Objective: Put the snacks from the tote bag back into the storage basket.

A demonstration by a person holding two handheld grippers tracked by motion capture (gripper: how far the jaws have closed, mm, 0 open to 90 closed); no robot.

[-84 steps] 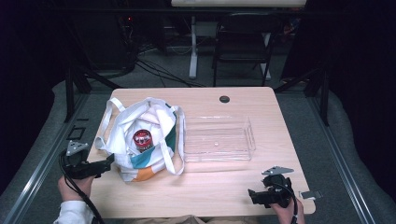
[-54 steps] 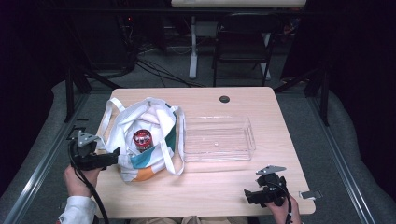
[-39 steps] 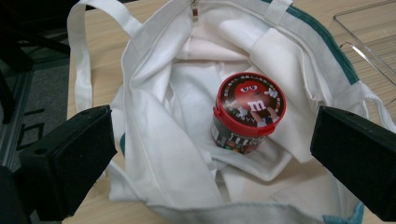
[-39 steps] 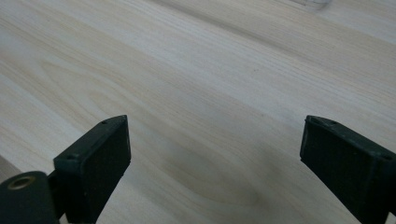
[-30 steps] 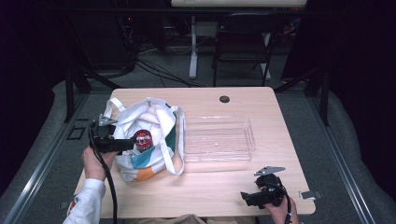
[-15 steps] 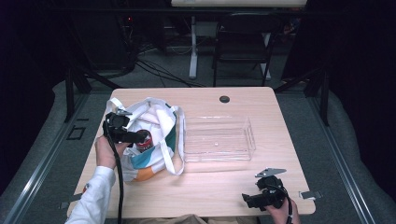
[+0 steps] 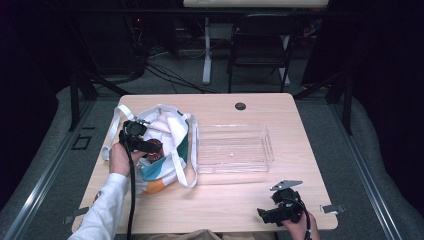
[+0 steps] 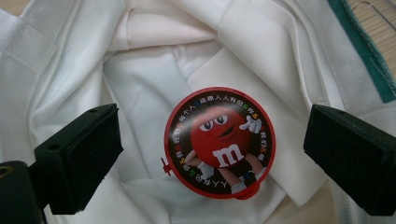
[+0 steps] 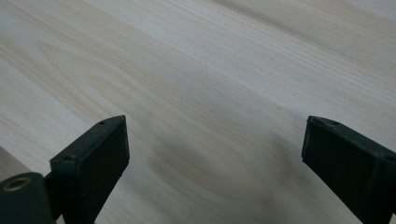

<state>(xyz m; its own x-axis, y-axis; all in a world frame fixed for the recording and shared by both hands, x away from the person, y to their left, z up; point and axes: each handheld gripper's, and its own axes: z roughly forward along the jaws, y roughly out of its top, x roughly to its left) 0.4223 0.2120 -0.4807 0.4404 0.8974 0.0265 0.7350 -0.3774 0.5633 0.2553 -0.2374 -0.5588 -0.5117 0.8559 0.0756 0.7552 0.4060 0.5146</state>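
Landmark: white tote bag [image 7: 167, 145] with teal and orange panels, lying open on the left part of the wooden table [image 7: 235, 205].
Left gripper [image 8: 212, 151]: over the bag's mouth, pointing down into it; in the high view it sits above the bag's opening [image 7: 152, 146].
Left fingers [image 8: 79, 156]: well apart, though they have just been closing a little; pads clear of everything, neither one touching tin or cloth.
Between the left jaws: round red candy tin [image 8: 219, 142] with a red cartoon character on its lid, gaps on both sides.
Tin's place: inside the bag, lying lid-up on the white lining folds.
Right gripper [image 9: 212, 163]: near the table's front edge, well to the right of the bag [image 7: 280, 212].
Right fingers [image 9: 91, 163]: wide apart, holding nothing; bare wood beneath them.
Clear plastic tray [image 7: 267, 147]: just beside the bag, on its right.
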